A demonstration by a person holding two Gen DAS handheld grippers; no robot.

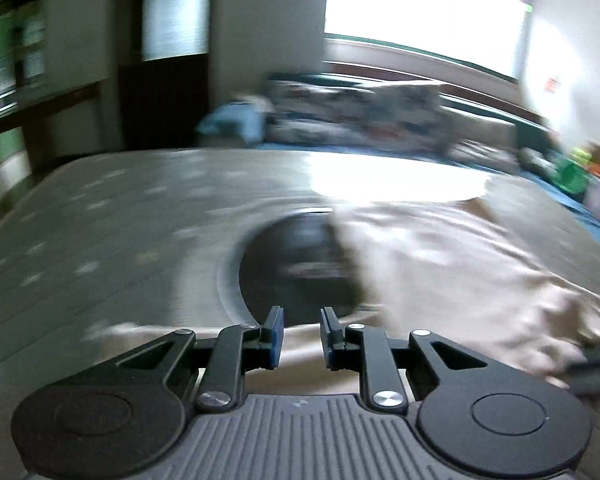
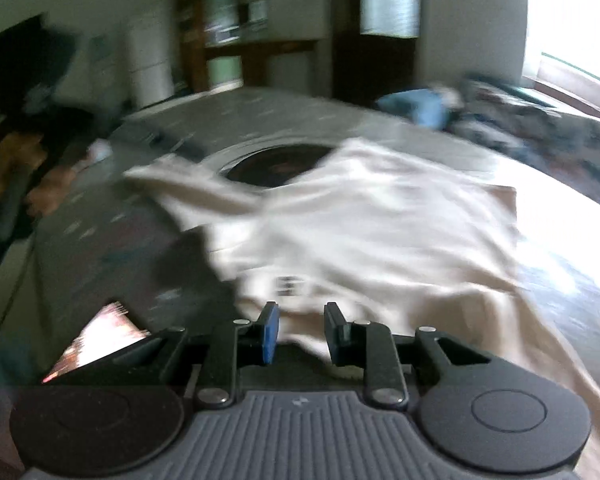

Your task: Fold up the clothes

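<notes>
1. The grey bed cover (image 1: 100,216) is the largest surface: a flat, matte fabric dotted with small pale marks, with a dark round patch (image 1: 300,264) ringed in lighter grey printed on it.
2. The cream garment (image 2: 372,216) lies spread on that cover, soft and rumpled with shallow folds. It overlaps one side of the dark round patch, and a sleeve-like flap runs out to the left in the right wrist view. A small dark printed mark (image 2: 288,286) shows on it near the right gripper. Both views are motion-blurred, so finer weave cannot be told.
3. A patterned pile of bedding (image 1: 360,116) and a pale blue cloth (image 1: 236,120) sit at the far edge of the bed, below a bright window (image 1: 420,8).
4. The left gripper (image 1: 301,338), black linkage with blue pads, hangs over the garment's near edge. Its jaws stand slightly apart with nothing pinched.
5. The right gripper (image 2: 301,334) looks the same. Its jaws stand a little apart over the garment, and the cloth shows through the gap without being clamped.
</notes>
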